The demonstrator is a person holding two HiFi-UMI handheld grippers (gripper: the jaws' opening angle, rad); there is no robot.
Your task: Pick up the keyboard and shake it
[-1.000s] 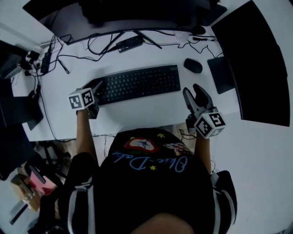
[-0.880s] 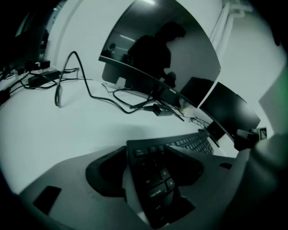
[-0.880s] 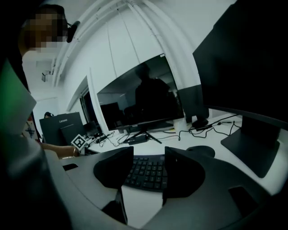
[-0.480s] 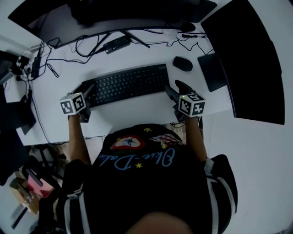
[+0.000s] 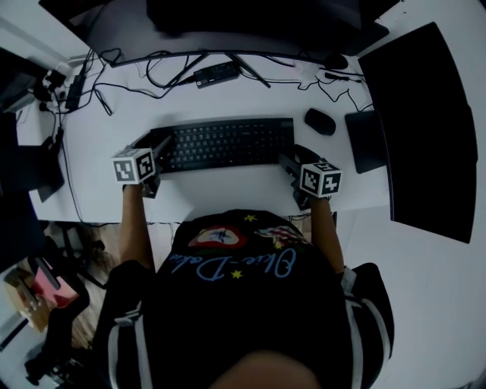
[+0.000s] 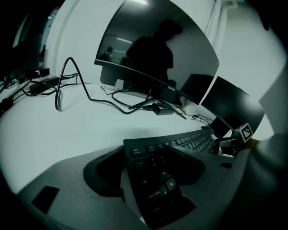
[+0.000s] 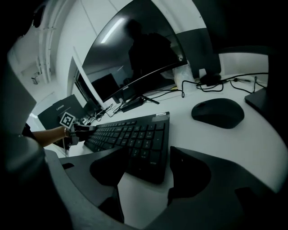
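A black keyboard [image 5: 224, 143] lies flat on the white desk [image 5: 228, 190]. My left gripper [image 5: 154, 146] is at the keyboard's left end, and in the left gripper view [image 6: 146, 166] that end [image 6: 153, 161] sits between its spread jaws. My right gripper [image 5: 292, 158] is at the right end, its jaws either side of the near right corner [image 7: 148, 152]. Both sets of jaws have just been opening. Neither gripper's pads press on the keyboard. Each gripper shows small in the other's view, at the far end of the keys.
A black mouse [image 5: 320, 121] lies just right of the keyboard, with a dark pad [image 5: 366, 140] beyond it. A curved monitor [image 5: 228, 23] stands behind, with cables [image 5: 175, 72] and a small hub [image 5: 215, 73] at its foot. The desk's front edge is near my body.
My right gripper came down from beside the desk's front edge to the keyboard's right end, jaws spreading wider. My left gripper stayed at the left end.
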